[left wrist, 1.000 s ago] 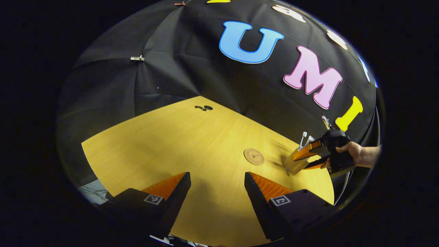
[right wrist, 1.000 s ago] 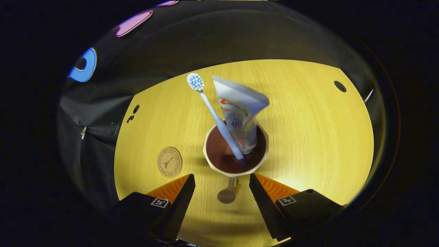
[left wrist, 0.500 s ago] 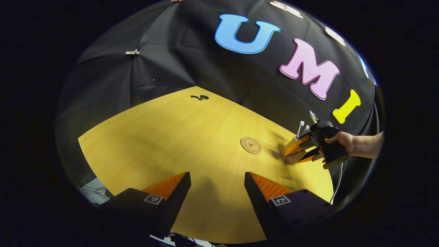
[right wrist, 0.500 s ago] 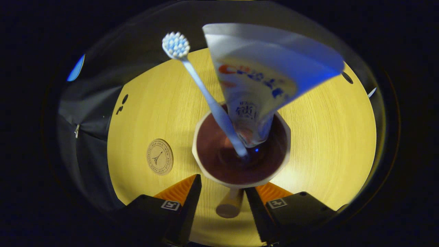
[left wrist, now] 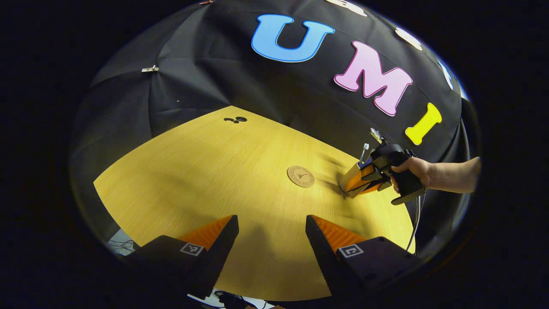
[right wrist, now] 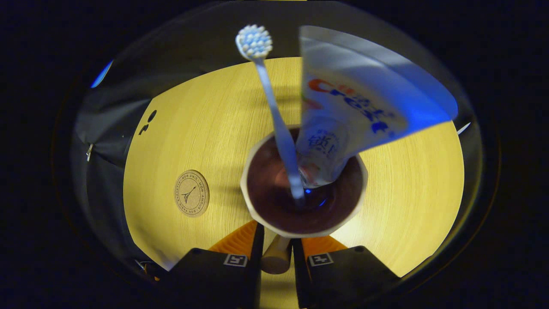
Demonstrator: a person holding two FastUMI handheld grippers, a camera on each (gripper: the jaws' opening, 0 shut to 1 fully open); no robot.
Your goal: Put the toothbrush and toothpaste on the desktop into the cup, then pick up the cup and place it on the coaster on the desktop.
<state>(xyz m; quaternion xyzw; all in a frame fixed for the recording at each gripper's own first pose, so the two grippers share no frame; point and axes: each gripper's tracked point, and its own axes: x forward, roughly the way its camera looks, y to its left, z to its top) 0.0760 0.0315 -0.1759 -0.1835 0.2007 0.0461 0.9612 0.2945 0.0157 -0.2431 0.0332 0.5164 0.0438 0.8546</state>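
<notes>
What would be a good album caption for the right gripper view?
Right tongs clamp the cup's handle, toothbrush and toothpaste inside, coaster nearby.

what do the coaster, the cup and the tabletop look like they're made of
Coaster: probably cork, a matte speckled tan disc with a dark printed emblem.
Cup: perhaps glazed ceramic or hard plastic, with a cream faceted rim and a dark brown inside that shows a small glint; its handle looks like pale wood.
Tabletop: wood or wood-look laminate, with fine straight grain lines and a smooth low sheen.
</notes>
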